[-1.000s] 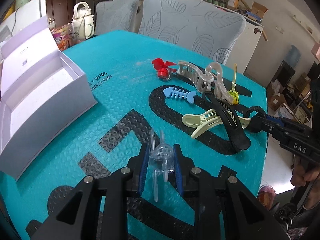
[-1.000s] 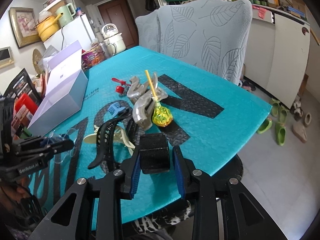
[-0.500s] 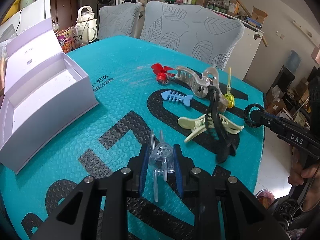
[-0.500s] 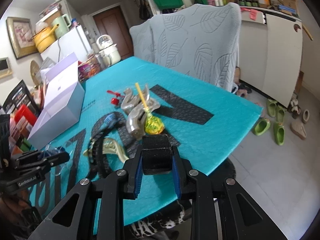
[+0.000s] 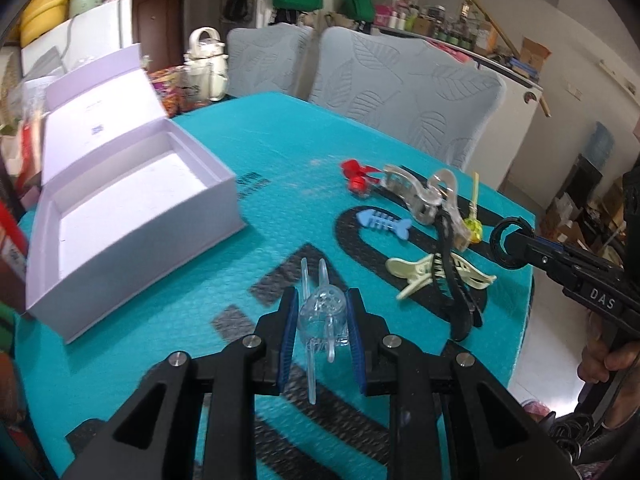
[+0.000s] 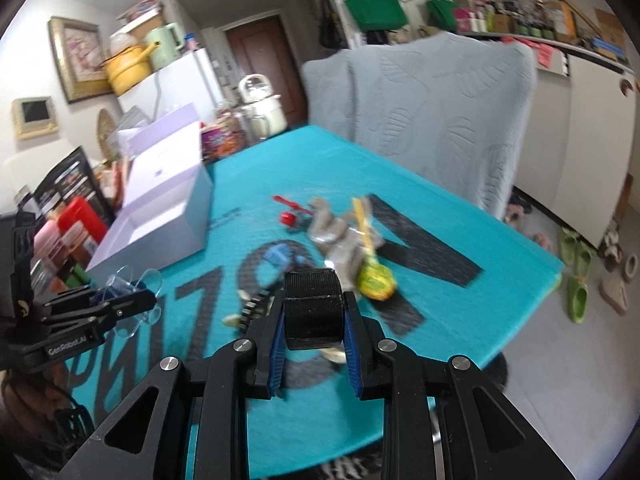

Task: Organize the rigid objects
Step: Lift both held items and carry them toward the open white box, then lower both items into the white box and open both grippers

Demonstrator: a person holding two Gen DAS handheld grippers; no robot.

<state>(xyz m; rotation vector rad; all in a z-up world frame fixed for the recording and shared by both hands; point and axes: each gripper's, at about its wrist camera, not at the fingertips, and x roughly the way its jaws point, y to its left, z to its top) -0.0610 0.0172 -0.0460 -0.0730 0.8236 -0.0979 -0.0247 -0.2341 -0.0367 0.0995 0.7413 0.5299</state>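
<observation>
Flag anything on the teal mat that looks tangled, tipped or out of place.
The black hair clip, gripped at one end by the right gripper, lies hooked across the cream clip and may drag it. The white box holds nothing yet.

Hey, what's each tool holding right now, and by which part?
Left tool grips the clear plastic propeller toy by its round hub. Right tool grips the black hair clip by its looped end.

Clear plastic clip [image 5: 321, 314] lifted off teal mat, black claw clip [image 5: 452, 276] tilted upright
</observation>
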